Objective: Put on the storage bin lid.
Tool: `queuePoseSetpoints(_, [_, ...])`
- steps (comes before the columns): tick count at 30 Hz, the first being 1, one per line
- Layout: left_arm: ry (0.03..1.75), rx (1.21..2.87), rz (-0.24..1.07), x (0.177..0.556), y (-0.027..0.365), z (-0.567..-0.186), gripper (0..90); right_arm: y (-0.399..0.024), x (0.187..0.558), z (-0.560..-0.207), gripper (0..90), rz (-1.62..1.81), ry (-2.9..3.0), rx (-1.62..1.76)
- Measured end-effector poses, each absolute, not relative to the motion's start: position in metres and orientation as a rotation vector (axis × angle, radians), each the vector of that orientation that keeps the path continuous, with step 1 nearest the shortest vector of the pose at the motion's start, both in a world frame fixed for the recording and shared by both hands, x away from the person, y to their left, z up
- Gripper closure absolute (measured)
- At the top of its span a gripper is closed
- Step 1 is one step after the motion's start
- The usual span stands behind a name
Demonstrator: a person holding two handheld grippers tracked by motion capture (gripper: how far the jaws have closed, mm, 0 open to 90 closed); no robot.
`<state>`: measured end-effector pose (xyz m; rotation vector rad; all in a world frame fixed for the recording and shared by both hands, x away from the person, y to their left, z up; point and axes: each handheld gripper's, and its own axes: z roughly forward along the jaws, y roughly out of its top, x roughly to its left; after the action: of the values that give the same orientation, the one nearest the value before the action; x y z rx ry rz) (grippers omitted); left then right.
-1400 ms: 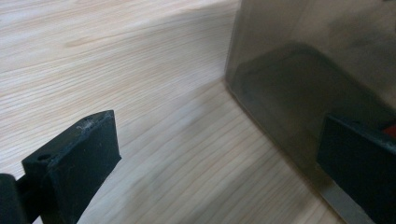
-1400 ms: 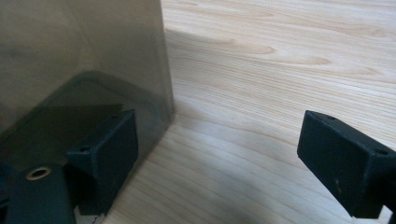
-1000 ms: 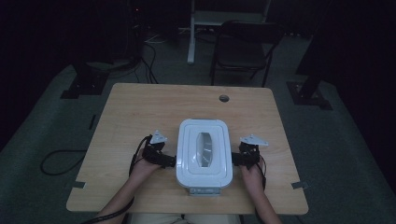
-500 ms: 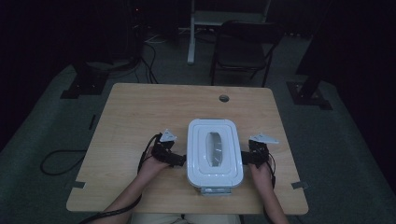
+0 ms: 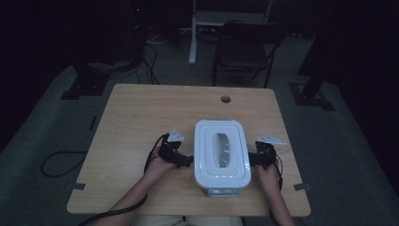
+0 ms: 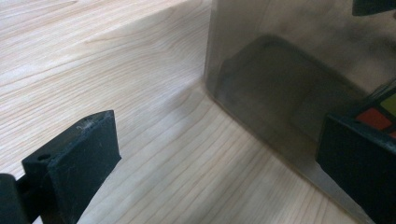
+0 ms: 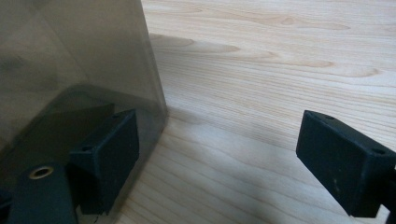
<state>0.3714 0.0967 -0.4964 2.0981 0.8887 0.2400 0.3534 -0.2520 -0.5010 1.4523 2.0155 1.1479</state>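
Observation:
A clear plastic box with a white lid (image 5: 205,155) stands on the wooden table (image 5: 141,117), near the front edge and right of centre. My left gripper (image 5: 188,161) sits against its left side and my right gripper (image 5: 251,159) against its right side. In the left gripper view the left gripper (image 6: 219,163) is open, its jaws wide apart astride a corner of the smoky box wall (image 6: 289,70). Red and yellow tiles (image 6: 378,114) show through that wall. The right gripper (image 7: 229,158) is open too, one jaw close against the box wall (image 7: 70,56).
A round cable hole (image 5: 226,99) lies in the table's far edge. Bare wood stretches left of and behind the box. A dark chair (image 5: 244,47) and a desk leg stand beyond the table, and a cable (image 5: 61,162) lies on the floor at left.
The box has slid to the right across the table, and both grippers have moved right with it at its two sides.

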Motion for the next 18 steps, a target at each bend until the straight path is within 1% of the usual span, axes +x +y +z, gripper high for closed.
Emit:
queuePoseSetpoints(4, [0.876, 2.099, 0.225, 0.373, 0.091, -0.497, 0.5, -0.259, 0.353, -0.502, 13.2, 1.153, 2.010, 1.464])
queuePoseSetpoints(7, [0.860, 2.103, 0.238, 0.373, 0.091, -0.497, 0.5, -0.261, 0.353, -0.502, 12.3, 1.152, 2.013, 1.461])
queuePoseSetpoints(18, [0.885, 2.059, 0.292, 0.376, 0.111, -0.492, 0.5, -0.267, 0.353, -0.509, 12.3, 1.170, 1.991, 1.497])
